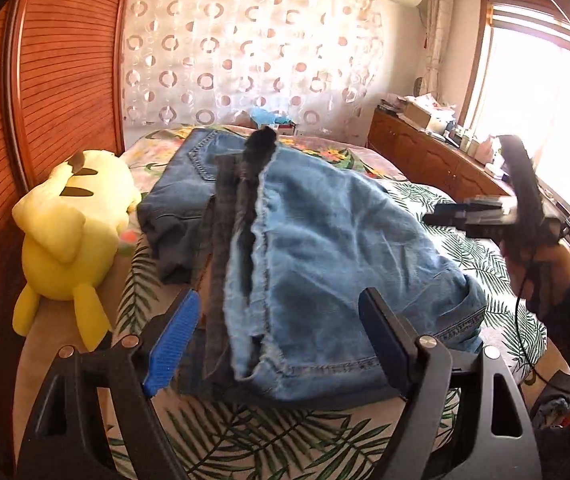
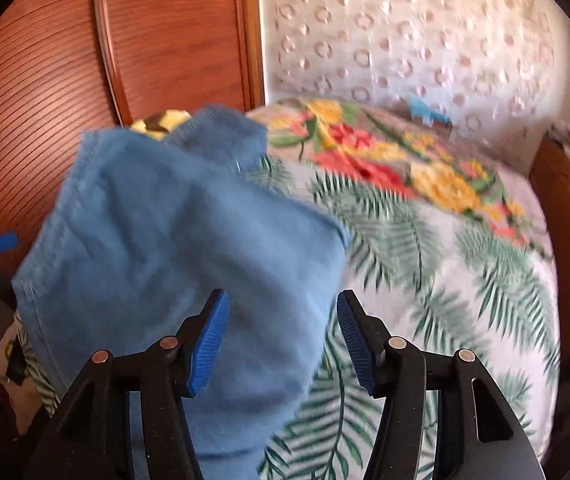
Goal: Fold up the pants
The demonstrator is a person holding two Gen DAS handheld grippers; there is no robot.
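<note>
Blue denim pants point(image 1: 325, 248) lie folded in a thick pile on the bed, with a frayed hem edge point(image 1: 261, 240) running down the top layer. My left gripper point(image 1: 281, 340) is open wide at the pile's near end; the denim sits between its fingers and neither pad presses on it. In the right wrist view the pants point(image 2: 157, 240) fill the left half, blurred. My right gripper point(image 2: 281, 344) is open over the pile's right edge, with cloth beside its left pad point(image 2: 209, 344). A hand holds that gripper point(image 1: 521, 200) to the right of the pile.
The bed sheet point(image 1: 245, 440) has a palm-leaf print, with a floral blanket point(image 2: 425, 168) farther back. A yellow plush toy point(image 1: 73, 232) lies left of the pants against the wooden wardrobe point(image 1: 57, 80). A wooden dresser point(image 1: 437, 160) with clutter stands at the right under the window.
</note>
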